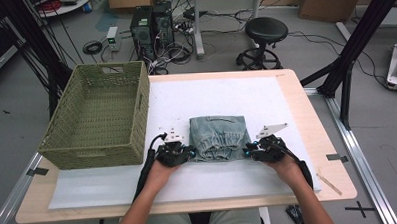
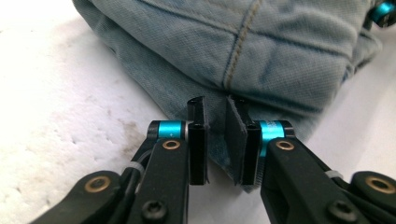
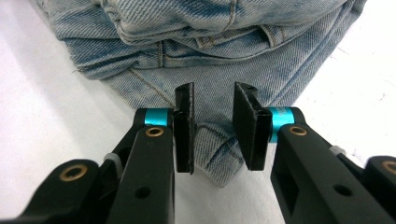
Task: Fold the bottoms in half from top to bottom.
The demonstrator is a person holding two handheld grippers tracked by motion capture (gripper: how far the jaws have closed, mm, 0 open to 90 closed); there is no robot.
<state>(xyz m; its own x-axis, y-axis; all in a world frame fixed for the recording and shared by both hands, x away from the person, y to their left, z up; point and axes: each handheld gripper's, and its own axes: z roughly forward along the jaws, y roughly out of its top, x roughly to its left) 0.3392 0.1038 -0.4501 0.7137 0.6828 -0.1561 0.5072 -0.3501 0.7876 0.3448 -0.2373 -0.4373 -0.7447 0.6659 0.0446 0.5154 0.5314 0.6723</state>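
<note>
On the white foam mat (image 1: 226, 98) that covers the light wooden table (image 1: 306, 113), a folded pair of pale blue denim jeans (image 1: 218, 136) lies near the middle, closer to the near edge than the far one. At its left side sits the left gripper (image 1: 190, 154), held in the person's left hand (image 1: 161, 171); at its right side sits the right gripper (image 1: 248, 151), held in the right hand (image 1: 287, 166). Both point inward at the near corners of the bundle.

From the left gripper view, the black jaws stand a narrow gap apart with a thin flap of the denim (image 2: 261, 42) between them; the pads lie close against the cloth, pinching its edge.

From the right gripper view, the jaws stand a little wider, with a stitched hem corner of the jeans (image 3: 210, 56) between them; the left pad meets the fabric, while whether the right pad presses on it I cannot tell.

Left of the jeans, well apart, an olive-green woven rectangular basket (image 1: 62, 132) stands on the table's left end.
</note>
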